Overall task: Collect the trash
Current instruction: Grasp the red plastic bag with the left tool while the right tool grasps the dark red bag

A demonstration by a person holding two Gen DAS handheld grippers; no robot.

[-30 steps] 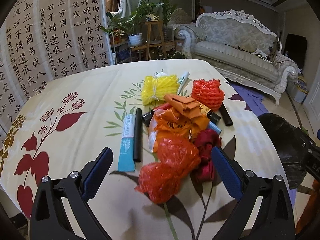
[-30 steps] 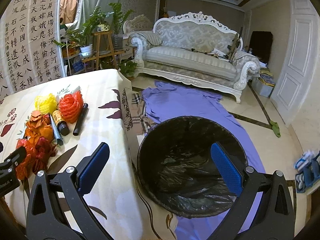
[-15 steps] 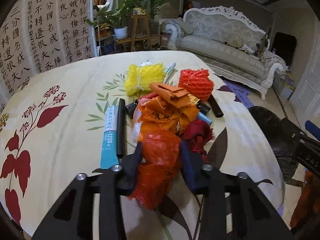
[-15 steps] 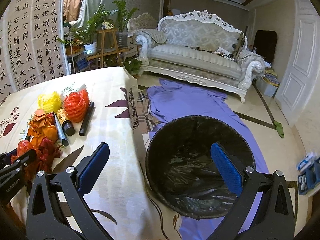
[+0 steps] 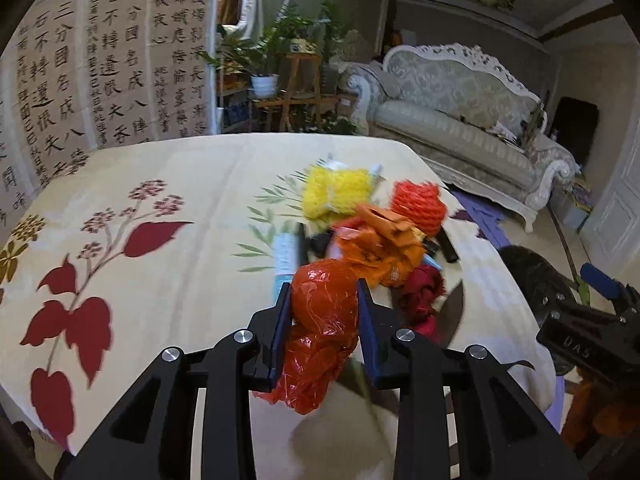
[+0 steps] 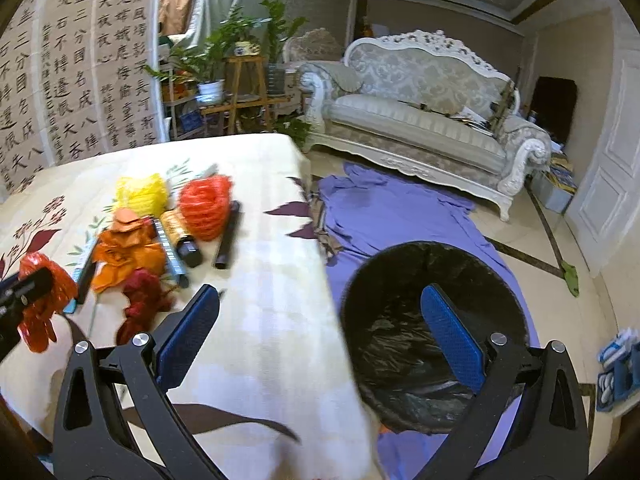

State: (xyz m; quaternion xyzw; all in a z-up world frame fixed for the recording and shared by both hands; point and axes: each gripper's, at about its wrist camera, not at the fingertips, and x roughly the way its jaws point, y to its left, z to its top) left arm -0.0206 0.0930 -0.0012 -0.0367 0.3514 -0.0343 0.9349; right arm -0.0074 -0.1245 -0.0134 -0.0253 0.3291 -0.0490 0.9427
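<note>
Red plastic bag [image 5: 324,320], closing left gripper [image 5: 323,300] pinching it, hides trash behind; right gripper [image 6: 320,312] gapes empty.

R tool [image 6: 320,312] w/ jaws wide apart, nothing betw them, over surface [image 6: 272,320] edge & black-lined bin [image 6: 400,360] on floor. At far left, L tool [image 6: 24,292] clamps crumpled red bag [image 6: 48,300]. Orange wrappers [image 6: 128,248], yellow net [image 6: 140,192], orange net [image 6: 206,208], black tubes [image 6: 228,240] lie on surface.
</note>
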